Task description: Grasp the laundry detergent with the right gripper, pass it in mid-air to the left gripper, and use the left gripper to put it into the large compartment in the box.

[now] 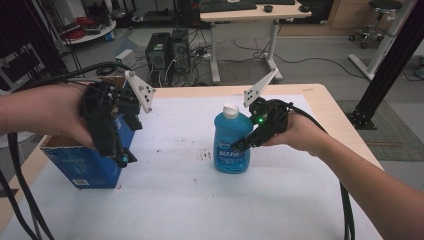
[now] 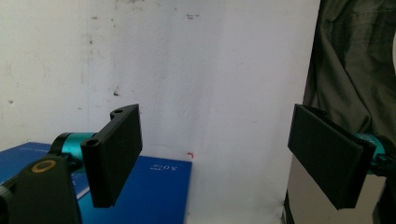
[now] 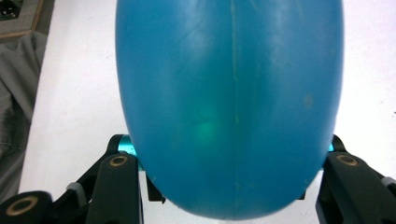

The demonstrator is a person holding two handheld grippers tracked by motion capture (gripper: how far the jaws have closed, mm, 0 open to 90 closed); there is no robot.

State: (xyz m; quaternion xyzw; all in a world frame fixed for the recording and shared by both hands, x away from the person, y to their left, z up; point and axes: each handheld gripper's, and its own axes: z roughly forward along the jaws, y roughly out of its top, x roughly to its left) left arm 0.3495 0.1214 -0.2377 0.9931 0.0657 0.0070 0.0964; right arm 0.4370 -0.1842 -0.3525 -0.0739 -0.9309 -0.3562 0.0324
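Right gripper view: the two black jaws rise at either side of the blue bottle (image 3: 229, 107) and press on its flanks, so the right gripper (image 3: 229, 186) is clamped on it, with a green glow mirrored on the plastic. In the high view the right gripper (image 1: 243, 144) comes in from the right, held by the right hand (image 1: 295, 131), and grips the bottle (image 1: 232, 145) low on its body. The bottle stands upright on the white mat (image 1: 200, 200) near the middle of the table (image 1: 320, 95), white cap (image 1: 230, 110) on top, label facing the near side.

The left gripper (image 1: 121, 159) sits well to the left of the bottle, held in the left hand (image 1: 47, 117) and pointing down over the near right corner of a blue box (image 1: 82, 165). The box stands open-topped at the mat's left edge. In the left gripper view the left gripper (image 2: 224, 154) has its jaws spread wide with nothing between them; the box (image 2: 159, 186) lies below the left one, and the mat (image 2: 210, 84) shows beyond. Dark specks mark the mat between box and bottle. Black cables trail from both grippers toward the near edge.
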